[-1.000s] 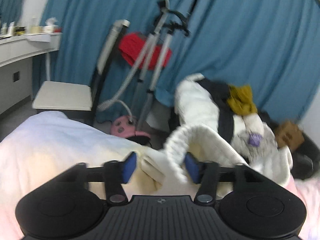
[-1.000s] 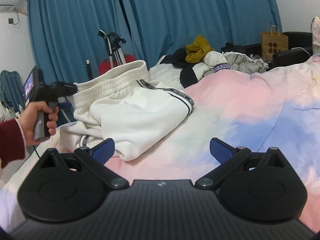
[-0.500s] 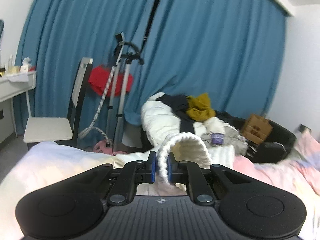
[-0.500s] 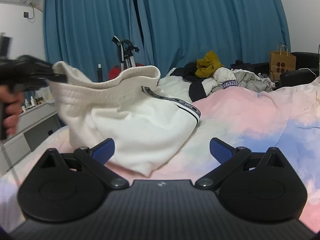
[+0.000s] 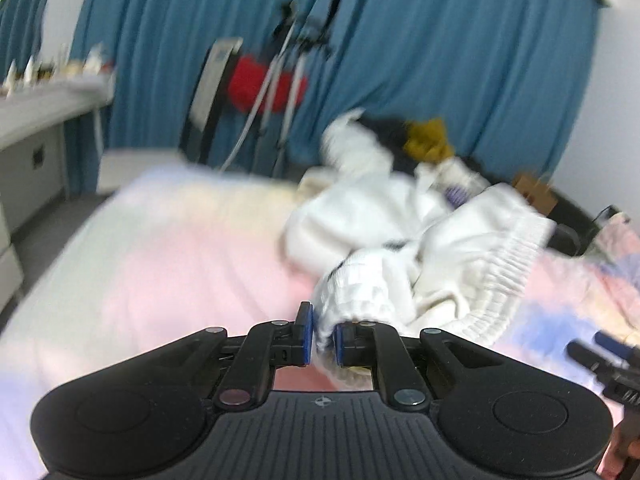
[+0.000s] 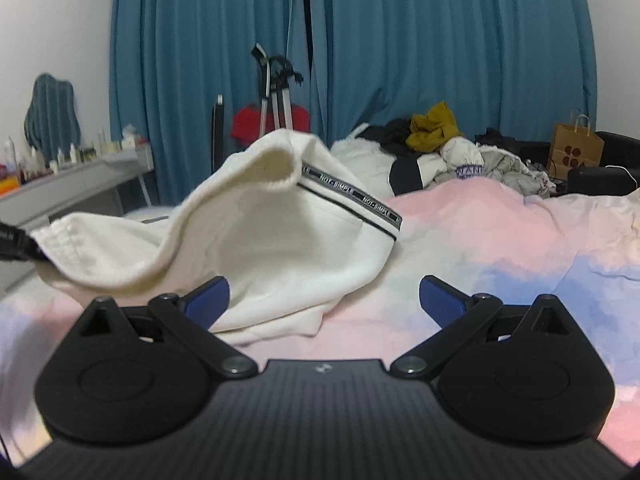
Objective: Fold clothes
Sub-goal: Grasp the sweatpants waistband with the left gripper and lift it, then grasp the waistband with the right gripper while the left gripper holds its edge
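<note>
White sweatpants with a black-and-grey lettered side stripe lie bunched on the pink and blue bedspread. My left gripper is shut on their ribbed waistband and holds that edge up off the bed. In the right wrist view the left gripper's tip shows at the far left, pinching the stretched waistband. My right gripper is open and empty, low over the bed just in front of the pants; its tip shows in the left wrist view.
A pile of other clothes, white, black, mustard and grey, lies at the far end of the bed. Behind it hang blue curtains. A chair, a garment steamer, a desk and a paper bag stand around the bed.
My left gripper closed on the waistband and has pulled it left and toward me, stretching the pants out. My right gripper stayed open, close to the pants.
</note>
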The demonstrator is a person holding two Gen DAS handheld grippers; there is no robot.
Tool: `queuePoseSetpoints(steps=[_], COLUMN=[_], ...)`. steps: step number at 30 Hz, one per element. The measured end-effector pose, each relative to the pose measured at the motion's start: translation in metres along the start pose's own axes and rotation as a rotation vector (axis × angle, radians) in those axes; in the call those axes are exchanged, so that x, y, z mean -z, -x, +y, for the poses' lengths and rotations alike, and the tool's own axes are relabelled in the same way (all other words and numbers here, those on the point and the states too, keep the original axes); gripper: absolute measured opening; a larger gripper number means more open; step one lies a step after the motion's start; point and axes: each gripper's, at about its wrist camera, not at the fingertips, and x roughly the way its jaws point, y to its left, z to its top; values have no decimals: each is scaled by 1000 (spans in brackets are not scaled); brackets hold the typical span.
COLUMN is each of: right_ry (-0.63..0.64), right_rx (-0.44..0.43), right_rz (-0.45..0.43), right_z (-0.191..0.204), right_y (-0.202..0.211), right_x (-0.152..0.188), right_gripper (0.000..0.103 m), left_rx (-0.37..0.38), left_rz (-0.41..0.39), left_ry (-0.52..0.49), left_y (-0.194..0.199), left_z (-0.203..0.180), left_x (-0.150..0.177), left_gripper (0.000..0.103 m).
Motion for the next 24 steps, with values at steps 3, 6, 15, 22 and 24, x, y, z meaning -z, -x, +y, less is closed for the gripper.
queuePoseSetpoints(steps=[3,6,15,22,24], right_ry=[-6,-11,-36,146,110], right_rx=[-2,-4,-21,-22,-7], right_rz=[27,53,219,376,391], right_z=[0,1,-3,14,10], right_y=[-9,-18,-41,-47,-56], right_x=[2,5,22,45,50], right_gripper=[103,103,102,102,102], left_rx=[-10,3,-5,18,30], left_rz=[35,46,81,62,54], left_ry=[28,61,116,206,248], left_y=[-4,-3,-27,-38,-40], left_z=[14,24,29,36,41], left_x=[3,1,-11,-19,-20], left_gripper=[11,11,12,12,12])
